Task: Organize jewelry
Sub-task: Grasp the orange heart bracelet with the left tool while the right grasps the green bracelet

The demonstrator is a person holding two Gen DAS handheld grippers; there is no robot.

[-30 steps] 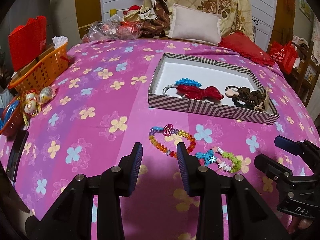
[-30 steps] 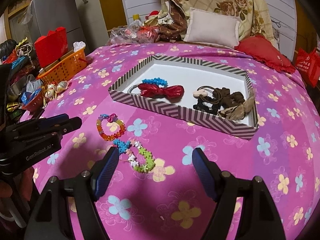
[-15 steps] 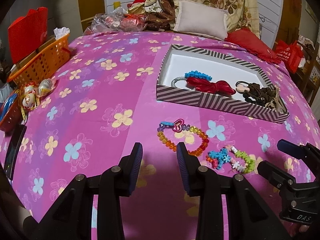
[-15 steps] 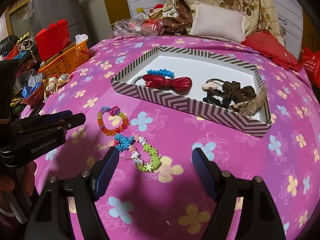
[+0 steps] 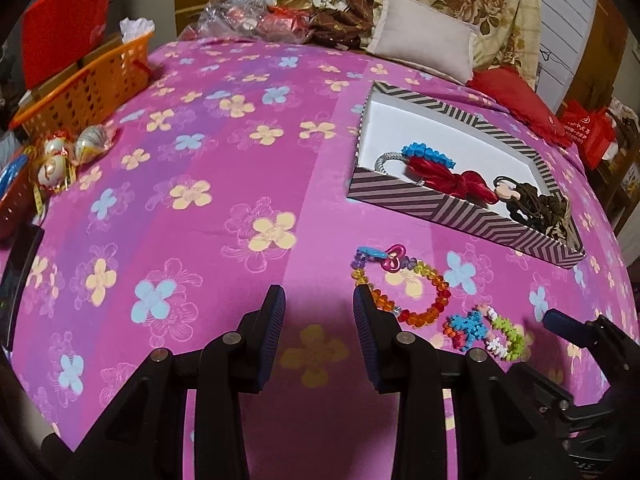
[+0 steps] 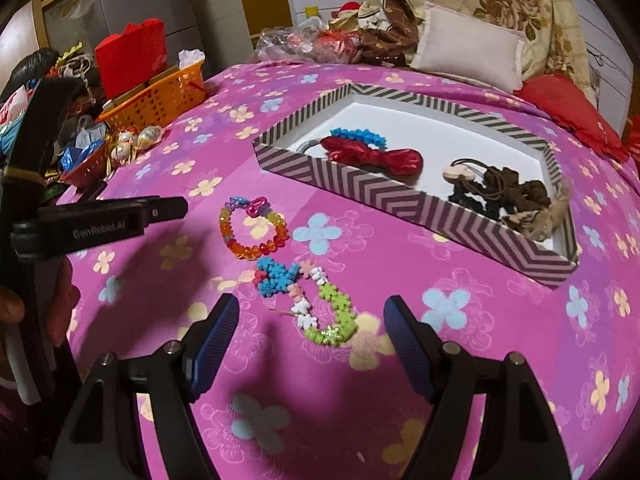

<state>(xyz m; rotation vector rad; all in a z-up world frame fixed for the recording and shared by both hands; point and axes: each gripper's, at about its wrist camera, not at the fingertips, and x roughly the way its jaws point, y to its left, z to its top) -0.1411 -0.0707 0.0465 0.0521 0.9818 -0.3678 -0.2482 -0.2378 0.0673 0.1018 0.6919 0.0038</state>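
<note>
Two bracelets [image 6: 253,227] beside striped box [image 6: 400,200]

Bedspread [image 6: 400,280] magenta, yellow and blue flowers. Box [image 6: 360,190] grey-white chevron stripes, white inside. Bow [image 6: 372,158] glossy red. Beaded bracelet [image 6: 252,228] rainbow, orange-heavy. Flower bracelet [image 6: 320,304] blue, white, lime green. Basket [image 6: 160,100] orange.
</note>
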